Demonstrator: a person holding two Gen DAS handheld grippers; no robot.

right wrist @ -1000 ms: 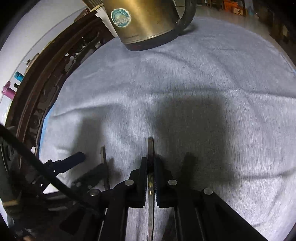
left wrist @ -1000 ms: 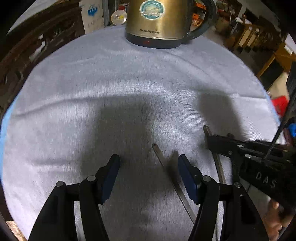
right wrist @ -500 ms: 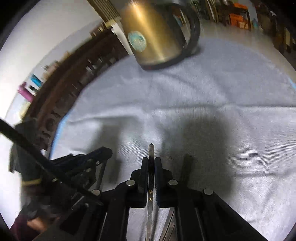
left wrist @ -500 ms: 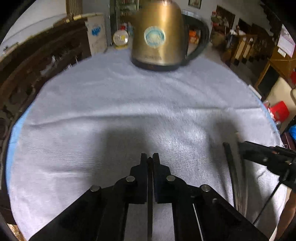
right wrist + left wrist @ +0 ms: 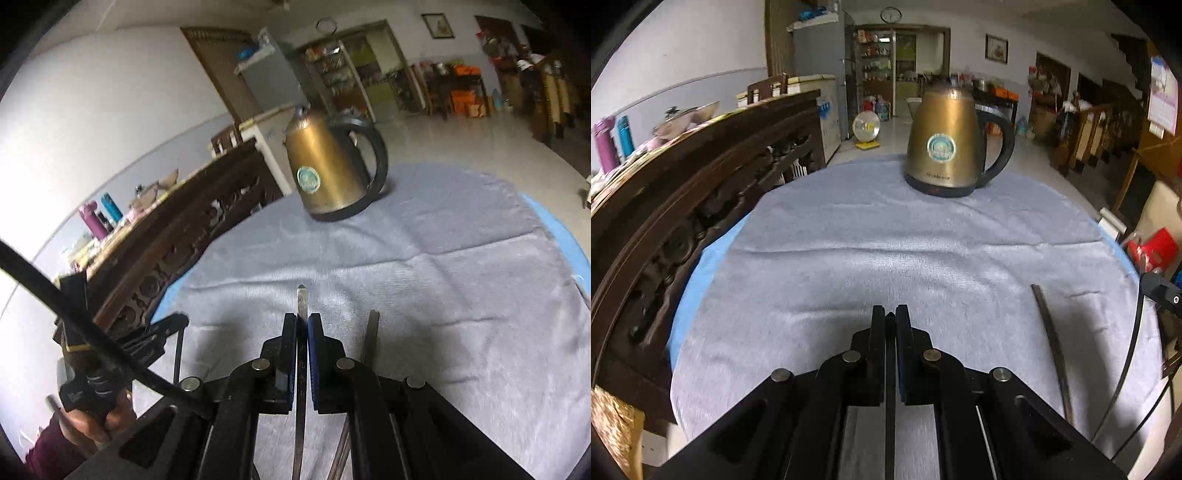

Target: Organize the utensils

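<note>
My left gripper [image 5: 890, 319] is shut on a thin metal utensil [image 5: 889, 406] and holds it above the grey cloth [image 5: 886, 258]. My right gripper [image 5: 303, 321] is shut on another flat metal utensil [image 5: 302, 301], whose tip sticks out past the pads. A third utensil [image 5: 371, 332] lies on the cloth just right of my right gripper; it also shows in the left wrist view [image 5: 1049, 332]. The left gripper appears in the right wrist view [image 5: 162, 328] at the left, with a dark utensil hanging from it.
A brass electric kettle [image 5: 945, 147] stands at the far side of the round table. A dark carved wooden bench [image 5: 683, 192] runs along the left. The table edge [image 5: 701, 266] is blue. A red stool [image 5: 1156, 247] is at the right.
The left gripper closed on a utensil a second ago. Both grippers have since lifted and tilted up with their utensils, so the room now shows beyond the kettle.
</note>
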